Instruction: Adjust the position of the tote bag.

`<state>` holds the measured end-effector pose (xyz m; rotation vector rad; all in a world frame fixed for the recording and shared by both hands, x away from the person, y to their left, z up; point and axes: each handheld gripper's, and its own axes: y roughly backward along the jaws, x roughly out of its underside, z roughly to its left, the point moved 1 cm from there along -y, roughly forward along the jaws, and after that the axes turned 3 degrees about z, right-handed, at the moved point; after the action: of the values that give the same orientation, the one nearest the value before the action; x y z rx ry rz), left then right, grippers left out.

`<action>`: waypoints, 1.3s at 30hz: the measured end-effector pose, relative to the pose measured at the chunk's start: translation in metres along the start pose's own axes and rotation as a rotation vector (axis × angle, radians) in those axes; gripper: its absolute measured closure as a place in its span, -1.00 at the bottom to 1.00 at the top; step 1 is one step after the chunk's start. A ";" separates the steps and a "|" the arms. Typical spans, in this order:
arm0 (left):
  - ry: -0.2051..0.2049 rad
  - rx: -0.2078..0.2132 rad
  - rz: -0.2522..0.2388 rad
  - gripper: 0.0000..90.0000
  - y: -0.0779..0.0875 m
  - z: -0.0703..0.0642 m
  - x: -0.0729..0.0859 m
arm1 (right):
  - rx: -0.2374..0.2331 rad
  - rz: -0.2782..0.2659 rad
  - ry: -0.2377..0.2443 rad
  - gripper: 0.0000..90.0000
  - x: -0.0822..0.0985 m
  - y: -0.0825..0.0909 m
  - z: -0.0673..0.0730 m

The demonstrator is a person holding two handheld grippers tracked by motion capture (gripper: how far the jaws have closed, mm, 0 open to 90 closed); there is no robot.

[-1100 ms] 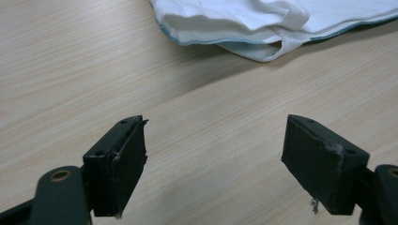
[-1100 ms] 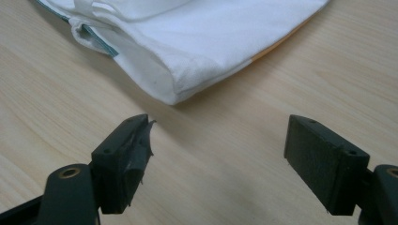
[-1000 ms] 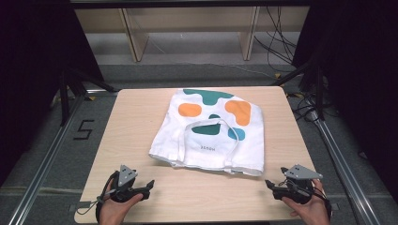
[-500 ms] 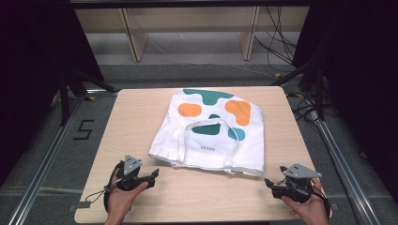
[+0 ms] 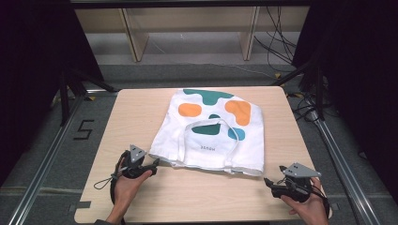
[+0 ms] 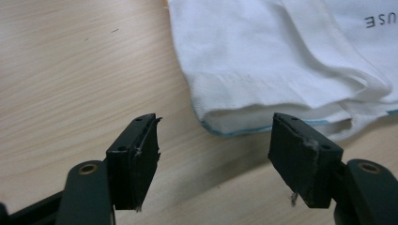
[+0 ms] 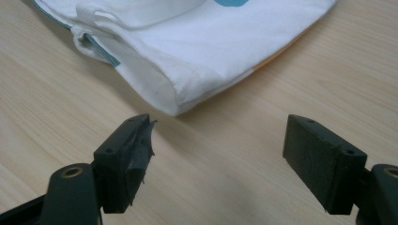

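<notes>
A white tote bag (image 5: 211,126) printed with green, orange and blue blobs lies flat in the middle of the wooden table (image 5: 136,112), its handles folded on top. My left gripper (image 5: 152,164) is at the bag's near left corner. In the left gripper view that corner (image 6: 263,79) lies just ahead of the left gripper (image 6: 213,140), whose jaws have just been closing a little but stand open with nothing between them. My right gripper (image 5: 267,182) rests by the near right corner. That corner (image 7: 187,61) lies a short way ahead of the open right gripper (image 7: 218,124).
Bare table surface runs along the front edge between my two hands. Metal rails (image 5: 42,164) flank the table on both sides. Wooden shelving (image 5: 187,28) and loose cables (image 5: 277,42) sit behind the far edge.
My left hand has slid right and forward along the table up to the bag's near left corner. The right hand and the bag have stayed put.
</notes>
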<state>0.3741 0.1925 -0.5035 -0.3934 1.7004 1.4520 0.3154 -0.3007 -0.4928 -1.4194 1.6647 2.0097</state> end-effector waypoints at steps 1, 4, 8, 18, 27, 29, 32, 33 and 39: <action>-0.005 -0.009 0.005 -0.27 -0.001 0.003 -0.001 | -0.004 0.000 -0.003 -0.44 0.000 0.000 0.000; -0.001 -0.025 -0.006 -0.26 -0.005 0.004 -0.003 | -0.031 0.008 -0.014 -0.44 0.000 -0.001 0.001; -0.030 -0.034 -0.017 -0.18 -0.010 0.002 -0.010 | 0.003 0.000 0.008 -0.43 -0.001 0.000 0.001; -0.114 -0.033 0.000 0.33 -0.025 0.001 -0.026 | -0.013 -0.030 0.067 -0.36 -0.011 -0.004 0.011; -0.171 -0.040 0.002 0.57 -0.021 0.002 -0.025 | 0.048 0.042 0.147 -0.12 -0.033 -0.036 0.013; -0.144 -0.026 -0.014 0.58 -0.022 0.000 -0.025 | 0.059 0.054 0.184 -0.05 -0.037 -0.044 0.012; -0.165 -0.023 -0.006 0.59 -0.020 -0.001 -0.023 | 0.093 0.081 0.239 0.10 -0.044 -0.057 0.010; -0.173 -0.022 0.000 0.59 -0.019 -0.001 -0.022 | 0.105 0.085 0.252 0.17 -0.045 -0.058 0.009; -0.238 0.005 0.016 0.62 -0.012 -0.008 -0.018 | 0.152 0.134 0.331 0.66 -0.050 -0.076 -0.002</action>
<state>0.3897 0.1773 -0.4981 -0.1954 1.5190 1.4448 0.3925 -0.2543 -0.5071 -1.6970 2.0470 1.7356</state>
